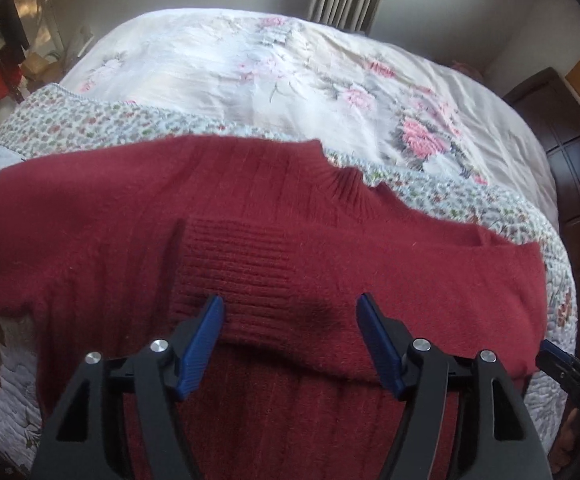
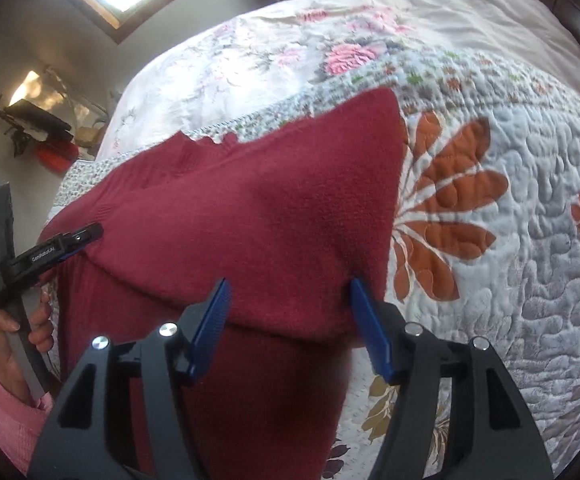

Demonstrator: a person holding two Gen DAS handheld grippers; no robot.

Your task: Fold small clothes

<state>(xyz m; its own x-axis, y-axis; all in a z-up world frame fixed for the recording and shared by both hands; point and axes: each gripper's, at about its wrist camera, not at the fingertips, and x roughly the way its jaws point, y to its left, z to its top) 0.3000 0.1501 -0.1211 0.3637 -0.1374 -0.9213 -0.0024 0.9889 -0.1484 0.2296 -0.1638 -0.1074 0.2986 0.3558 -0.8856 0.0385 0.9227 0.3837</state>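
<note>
Between each spread gripper (image 1: 290, 308) lies sweater (image 1: 129, 216).

The left gripper (image 1: 290, 316) is hovering with its blue fingers (image 1: 201, 344) spread wide over a dark red sweater (image 1: 89, 232) that is lying on a quilt (image 1: 89, 128). A ribbed cuff (image 1: 241, 260) is sitting folded across the sweater between the fingers. The right gripper (image 1: 562, 368) is showing at the sweater's right edge.
</note>
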